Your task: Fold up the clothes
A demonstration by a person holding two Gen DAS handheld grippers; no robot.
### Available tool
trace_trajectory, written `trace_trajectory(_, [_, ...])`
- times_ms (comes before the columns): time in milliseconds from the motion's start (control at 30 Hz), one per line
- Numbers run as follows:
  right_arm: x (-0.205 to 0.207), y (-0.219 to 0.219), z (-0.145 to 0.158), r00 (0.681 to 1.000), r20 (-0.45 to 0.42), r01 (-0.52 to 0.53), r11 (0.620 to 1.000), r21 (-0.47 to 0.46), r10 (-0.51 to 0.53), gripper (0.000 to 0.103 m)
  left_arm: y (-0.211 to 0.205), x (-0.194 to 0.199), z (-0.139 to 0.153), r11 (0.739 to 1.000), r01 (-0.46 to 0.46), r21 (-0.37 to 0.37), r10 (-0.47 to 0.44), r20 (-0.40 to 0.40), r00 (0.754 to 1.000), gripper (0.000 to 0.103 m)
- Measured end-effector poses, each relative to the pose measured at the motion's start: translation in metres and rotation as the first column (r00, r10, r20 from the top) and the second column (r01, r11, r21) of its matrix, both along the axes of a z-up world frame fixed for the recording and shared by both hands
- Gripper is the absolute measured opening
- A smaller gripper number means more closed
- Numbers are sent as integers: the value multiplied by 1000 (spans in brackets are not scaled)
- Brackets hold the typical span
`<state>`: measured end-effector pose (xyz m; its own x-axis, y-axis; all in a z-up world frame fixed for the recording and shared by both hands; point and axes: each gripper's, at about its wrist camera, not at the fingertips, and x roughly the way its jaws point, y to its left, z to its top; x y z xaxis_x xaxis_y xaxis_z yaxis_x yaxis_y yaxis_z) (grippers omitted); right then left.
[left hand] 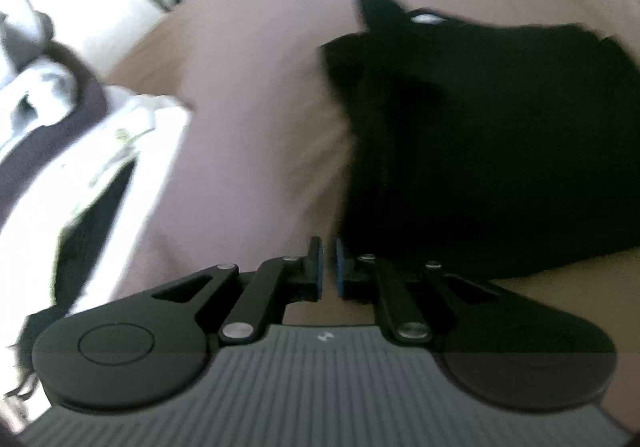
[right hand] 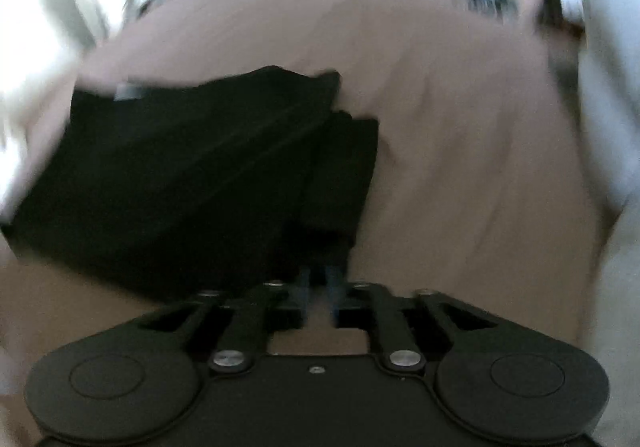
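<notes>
A black garment (left hand: pixel 488 143) lies partly folded on a pinkish-beige bed sheet (left hand: pixel 256 95), with a white label near its far edge. My left gripper (left hand: pixel 329 247) sits just left of the garment's near corner, jaws nearly closed with a thin gap and nothing between them. In the right wrist view the same garment (right hand: pixel 192 175) lies to the left, a folded flap on its right side. My right gripper (right hand: pixel 319 275) is at the garment's near edge, jaws narrowly apart; whether they pinch cloth is unclear in the blur.
A pile of white and dark clothes (left hand: pixel 68 135) lies at the left of the sheet. Bare sheet (right hand: pixel 480 151) spreads right of the garment. Blurred furniture and white walls stand behind the bed. Both views are motion-blurred.
</notes>
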<state>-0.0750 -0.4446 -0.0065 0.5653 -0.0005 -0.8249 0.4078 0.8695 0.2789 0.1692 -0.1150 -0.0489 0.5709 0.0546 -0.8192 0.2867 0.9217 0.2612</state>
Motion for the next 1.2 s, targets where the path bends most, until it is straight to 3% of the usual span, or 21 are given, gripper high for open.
trace_trajectory(67, [-3,-16,-10,997,30,66,983,170,-72,50,8,0,14,999,-46,-25,48,88,995,9])
trace_trajectory(100, [-5,-24,-15,993,41,95,963,254,-109,50,11,1,23,996,-47,-74,56,119,991,11])
trace_trajectory(167, [-9,-23,-24,990,60,98,922,375,-129,59,10,6,34,983,-6,-183,32,137,990,22])
trace_trajectory(233, [-5,-22,-29,988,66,99,893,438,-141,63,-5,13,33,974,57,-218,-28,135,990,43])
trace_trajectory(333, [6,-16,-35,991,56,84,907,413,-118,65,-35,21,17,972,152,-177,-129,135,982,44])
trace_trajectory(400, [13,-13,-38,994,49,74,916,393,-101,65,-55,28,3,980,186,-72,-173,153,973,44])
trace_trajectory(467, [17,-6,-39,996,43,61,934,352,-81,65,-72,37,-14,981,164,100,-182,209,961,43])
trace_trajectory(500, [16,-2,-38,997,40,52,947,317,-68,65,-76,42,-22,976,155,156,-188,226,956,35])
trace_trajectory(533, [20,1,-37,997,45,40,960,279,-55,65,-75,47,-28,975,140,172,-177,217,960,14])
trace_trajectory(567, [25,1,-38,998,53,26,969,247,-40,65,-72,53,-33,977,119,176,-154,197,968,0])
trace_trajectory(667, [46,-1,-44,999,50,-9,984,176,1,66,-57,66,-37,979,3,203,-46,208,977,0])
trace_trajectory(767, [55,-6,-48,999,44,4,985,171,-12,60,-37,75,-32,960,-158,233,90,278,956,0])
trace_trajectory(833, [53,-10,-48,999,38,19,985,173,-26,57,-22,75,-15,982,-172,76,150,233,961,0])
trace_trajectory(900, [45,-12,-44,998,28,46,982,181,-52,57,-20,70,2,991,-121,-59,129,167,977,5])
trace_trajectory(967, [35,-14,-39,996,9,89,981,171,-91,60,-34,61,13,993,-46,-107,58,114,992,7])
trace_trajectory(1033, [24,-15,-33,993,-6,121,980,158,-122,65,-54,50,20,992,33,-122,-26,55,998,25])
trace_trajectory(1067, [19,-16,-30,991,-13,137,979,152,-137,67,-63,46,21,987,66,-144,-65,11,998,29])
trace_trajectory(1100, [16,-20,-34,989,-10,146,969,201,-147,68,-72,43,20,980,96,-174,-104,-39,994,34])
trace_trajectory(1200, [8,-35,-45,984,1,164,917,364,-176,73,-86,34,14,959,134,-249,-176,-155,972,34])
